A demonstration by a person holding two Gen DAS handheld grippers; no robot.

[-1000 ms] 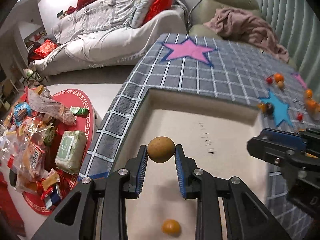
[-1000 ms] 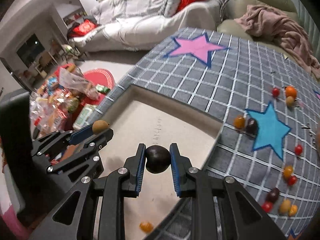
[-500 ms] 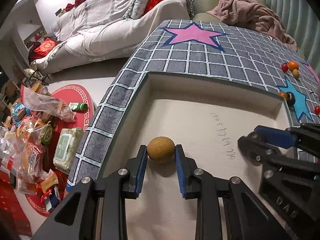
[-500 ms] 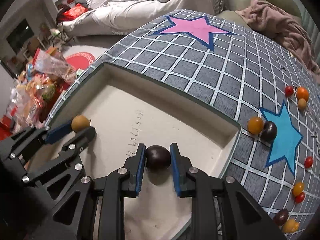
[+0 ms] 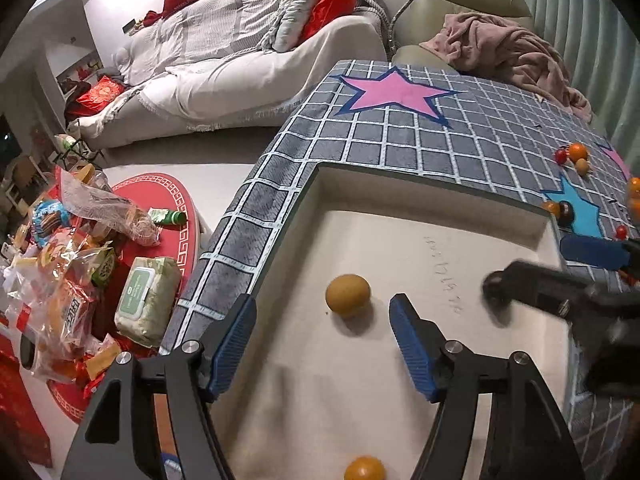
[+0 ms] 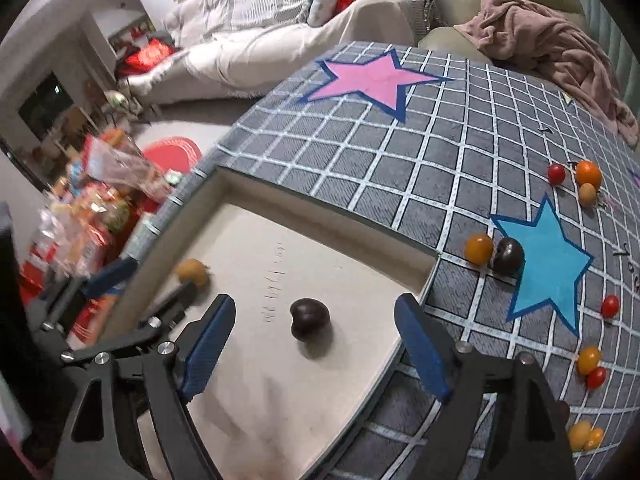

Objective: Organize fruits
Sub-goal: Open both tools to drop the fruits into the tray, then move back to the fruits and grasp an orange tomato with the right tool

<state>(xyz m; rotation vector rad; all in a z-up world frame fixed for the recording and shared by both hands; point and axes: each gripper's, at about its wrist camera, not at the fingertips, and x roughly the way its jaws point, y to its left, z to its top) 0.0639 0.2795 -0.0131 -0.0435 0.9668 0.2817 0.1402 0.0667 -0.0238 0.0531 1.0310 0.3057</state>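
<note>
A shallow cream tray (image 5: 400, 196) (image 6: 320, 212) lies on a grey grid cloth with stars. A tan round fruit (image 5: 347, 294) rests on the tray floor between the open fingers of my left gripper (image 5: 320, 344); it also shows in the right wrist view (image 6: 192, 273). A dark plum (image 6: 309, 317) rests on the tray between the open fingers of my right gripper (image 6: 316, 348). A small orange fruit (image 5: 364, 468) lies in the tray near my left gripper's base. My right gripper shows blurred at the right of the left wrist view (image 5: 568, 276).
Several loose fruits lie on the cloth at the right: an orange one (image 6: 478, 249) beside a dark plum (image 6: 508, 255), small red tomatoes (image 6: 609, 305) and orange ones (image 6: 588, 173). A sofa (image 5: 240, 60) stands behind. Snack packets (image 5: 72, 280) clutter a red stool at the left.
Both grippers have opened. The tan fruit and the dark plum have left the fingers and now lie on the tray floor. Both grippers have drawn back a little.
</note>
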